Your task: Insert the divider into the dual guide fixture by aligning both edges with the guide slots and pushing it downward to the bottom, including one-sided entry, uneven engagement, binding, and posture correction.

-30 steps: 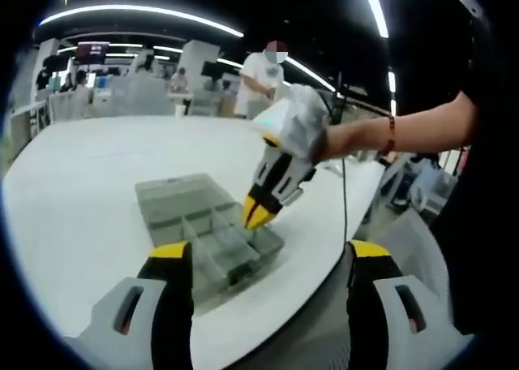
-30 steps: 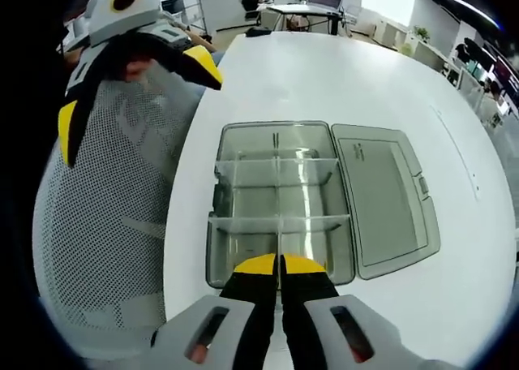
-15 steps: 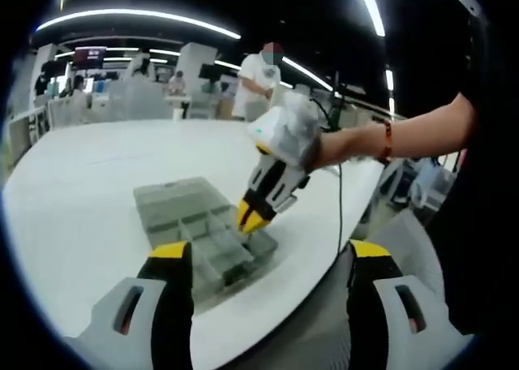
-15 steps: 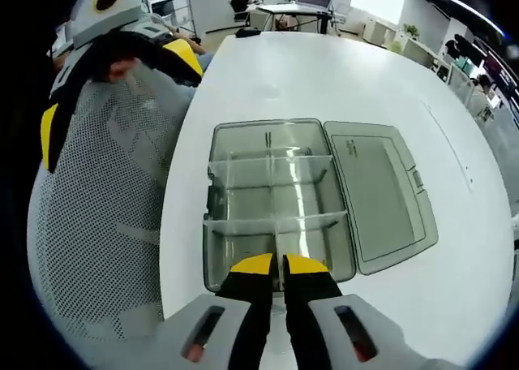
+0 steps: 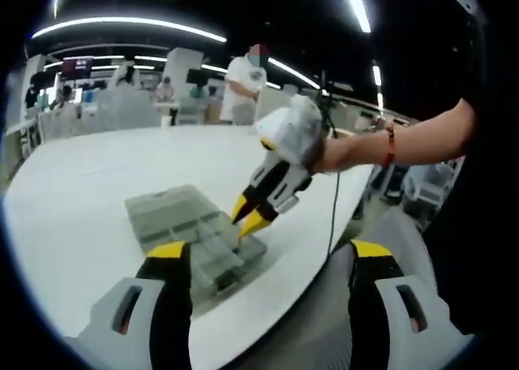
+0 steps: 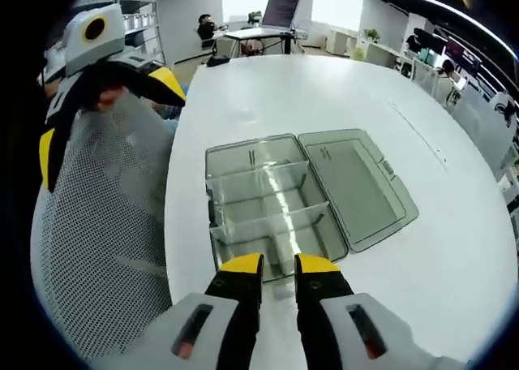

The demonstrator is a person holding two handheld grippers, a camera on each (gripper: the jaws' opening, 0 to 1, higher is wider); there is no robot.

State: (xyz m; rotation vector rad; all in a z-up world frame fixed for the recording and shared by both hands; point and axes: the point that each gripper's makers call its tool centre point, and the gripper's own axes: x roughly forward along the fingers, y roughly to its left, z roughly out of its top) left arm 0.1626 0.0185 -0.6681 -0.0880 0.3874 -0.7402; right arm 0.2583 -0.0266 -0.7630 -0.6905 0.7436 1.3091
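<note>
The divider (image 6: pixel 272 225) stands across the near part of the clear box (image 6: pixel 268 204) on the white table (image 6: pixel 454 248) and looks seated. The right gripper (image 6: pixel 278 263) hovers above it, slightly parted and empty. The left gripper (image 5: pixel 263 252), wide apart, holds nothing. Little seems left.

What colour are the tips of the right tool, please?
Yellow tips, clearest in the right gripper view.

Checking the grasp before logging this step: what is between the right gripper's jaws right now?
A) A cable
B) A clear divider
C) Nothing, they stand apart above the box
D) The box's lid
C: the right gripper has a bare gap between its yellow tips, hovering over the near edge of the clear compartment box.
</note>
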